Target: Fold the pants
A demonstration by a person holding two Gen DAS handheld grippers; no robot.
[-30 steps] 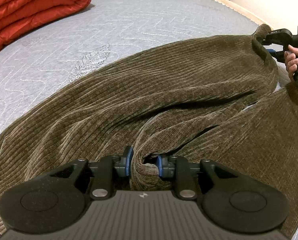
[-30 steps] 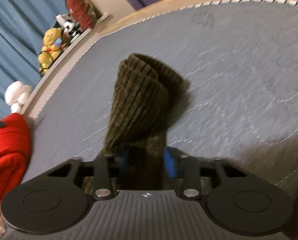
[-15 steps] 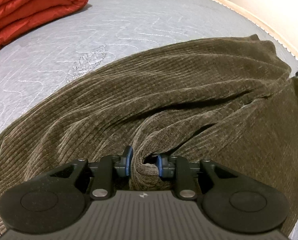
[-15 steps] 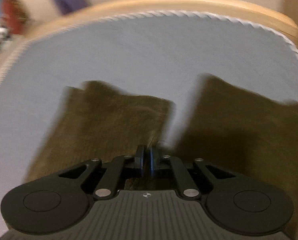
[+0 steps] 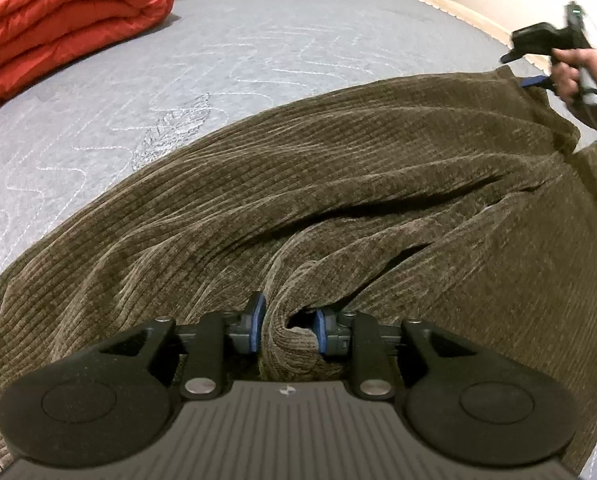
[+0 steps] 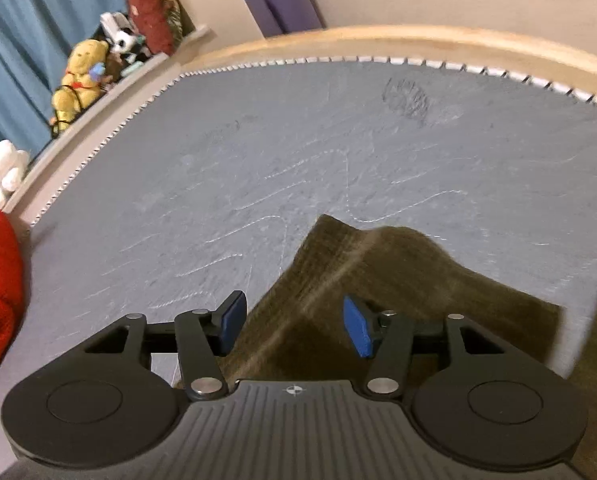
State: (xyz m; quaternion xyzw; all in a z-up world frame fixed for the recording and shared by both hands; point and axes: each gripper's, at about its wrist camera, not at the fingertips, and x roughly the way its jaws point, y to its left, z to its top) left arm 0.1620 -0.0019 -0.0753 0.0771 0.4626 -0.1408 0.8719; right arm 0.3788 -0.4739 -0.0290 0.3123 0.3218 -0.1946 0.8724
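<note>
Brown ribbed corduroy pants (image 5: 338, 184) are lying rumpled across the grey quilted mattress (image 5: 258, 52), one leg end near its far edge. Left gripper (image 5: 286, 322) is pinching a bunched fold; right gripper (image 6: 294, 322) is spread wide, gripping nothing, over that leg end. Folded red quilted blanket (image 5: 58, 20) is sitting well apart, bare mattress between.

One pair of brown corduroy pants (image 5: 338, 184) on one bed (image 5: 258, 52). One red comforter (image 5: 58, 20), folded. Two claws: left claw (image 5: 286, 326), right claw (image 6: 292, 326). Up on the shelf (image 6: 110, 96) maybe four plushies, plus one red pillow (image 6: 154, 16).
</note>
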